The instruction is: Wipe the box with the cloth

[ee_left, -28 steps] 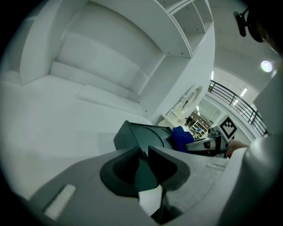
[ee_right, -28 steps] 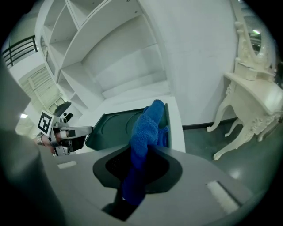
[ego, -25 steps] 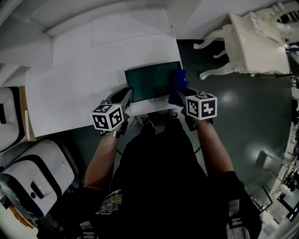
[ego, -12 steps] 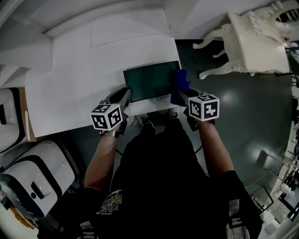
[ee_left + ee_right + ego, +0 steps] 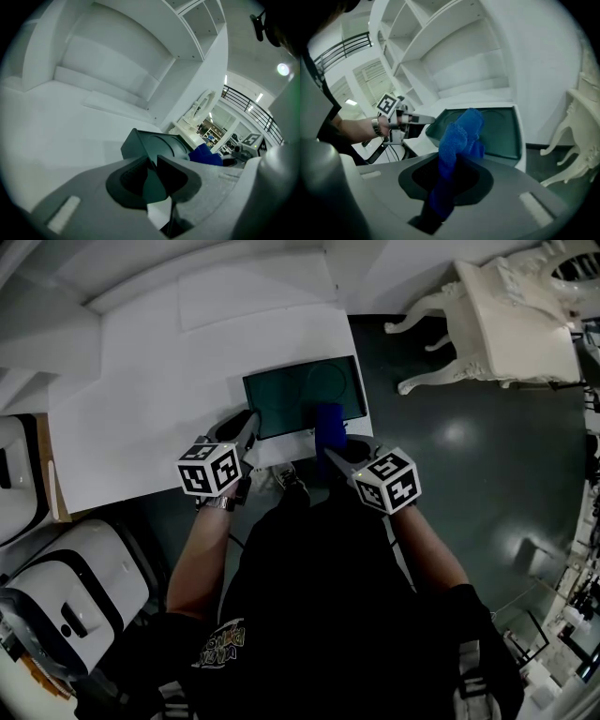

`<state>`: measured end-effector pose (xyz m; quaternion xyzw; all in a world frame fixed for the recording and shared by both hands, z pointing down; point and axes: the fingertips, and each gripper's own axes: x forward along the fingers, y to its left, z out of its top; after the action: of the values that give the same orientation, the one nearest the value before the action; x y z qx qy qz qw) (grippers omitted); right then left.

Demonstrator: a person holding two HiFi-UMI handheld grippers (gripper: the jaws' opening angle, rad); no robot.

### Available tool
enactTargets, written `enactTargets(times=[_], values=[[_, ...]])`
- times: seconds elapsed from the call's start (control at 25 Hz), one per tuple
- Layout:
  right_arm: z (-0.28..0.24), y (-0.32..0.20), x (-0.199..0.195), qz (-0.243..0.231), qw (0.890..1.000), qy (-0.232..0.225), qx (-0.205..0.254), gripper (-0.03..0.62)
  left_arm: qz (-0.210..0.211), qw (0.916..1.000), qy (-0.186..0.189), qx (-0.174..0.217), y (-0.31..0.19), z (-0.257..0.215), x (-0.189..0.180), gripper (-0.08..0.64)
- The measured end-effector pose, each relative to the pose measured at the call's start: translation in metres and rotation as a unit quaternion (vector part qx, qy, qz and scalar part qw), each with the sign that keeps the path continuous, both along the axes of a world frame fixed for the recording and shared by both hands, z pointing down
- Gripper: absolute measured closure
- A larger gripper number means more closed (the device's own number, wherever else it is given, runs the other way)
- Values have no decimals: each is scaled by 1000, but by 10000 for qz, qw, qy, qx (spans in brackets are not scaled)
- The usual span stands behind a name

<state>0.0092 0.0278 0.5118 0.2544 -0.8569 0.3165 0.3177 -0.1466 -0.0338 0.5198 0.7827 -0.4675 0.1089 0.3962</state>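
Note:
A flat dark teal box [image 5: 302,396] lies at the near right corner of the white table [image 5: 141,381]. My left gripper [image 5: 249,424] is shut on the box's near-left corner; in the left gripper view the teal edge [image 5: 151,177] sits pinched between the jaws of this gripper [image 5: 152,171]. My right gripper [image 5: 331,450] is shut on a blue cloth [image 5: 328,422], which hangs over the box's near edge, right of its middle. In the right gripper view the cloth [image 5: 458,138] stands up from the jaws of that gripper [image 5: 447,174] in front of the box [image 5: 497,129].
A white ornate chair [image 5: 511,324] stands on the dark floor to the right of the table. White rounded cases [image 5: 66,587] sit at the left by the person's side. White shelving [image 5: 440,42] rises behind the table.
My right gripper has swung left with the blue cloth, from the box's right edge to its near edge. The left gripper has kept its hold on the box's corner.

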Motion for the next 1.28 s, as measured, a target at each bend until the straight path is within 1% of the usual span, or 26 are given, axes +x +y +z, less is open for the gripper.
enactTargets(times=[0.12,0.2,0.28,0.36,0.44,0.56,0.76,1.28], values=[[8,23,-47,-651,9976,-132,-180,500,19,10000,-21,8,-1,0,1,483],[17,35,-76,-985,9941,-210,-399,500,28,10000,-36,15,-1,0,0,483],[28,44,-96,-1189,9906,-172,-649,500,30,10000,-48,23,-1,0,0,484],[40,47,-110,-1228,9887,-112,-847,500,32,10000,-51,28,-1,0,0,484],[50,46,-120,-1124,9885,-65,-1008,500,29,10000,-42,34,0,0,1,484],[59,41,-127,-842,9892,-64,-1196,500,36,10000,-56,44,0,0,1,483],[67,33,-126,-479,9914,-50,-1213,500,74,9999,-78,61,-1,0,0,483],[71,18,-91,182,9902,-140,-1379,502,148,9997,-156,81,-1,0,1,483]])
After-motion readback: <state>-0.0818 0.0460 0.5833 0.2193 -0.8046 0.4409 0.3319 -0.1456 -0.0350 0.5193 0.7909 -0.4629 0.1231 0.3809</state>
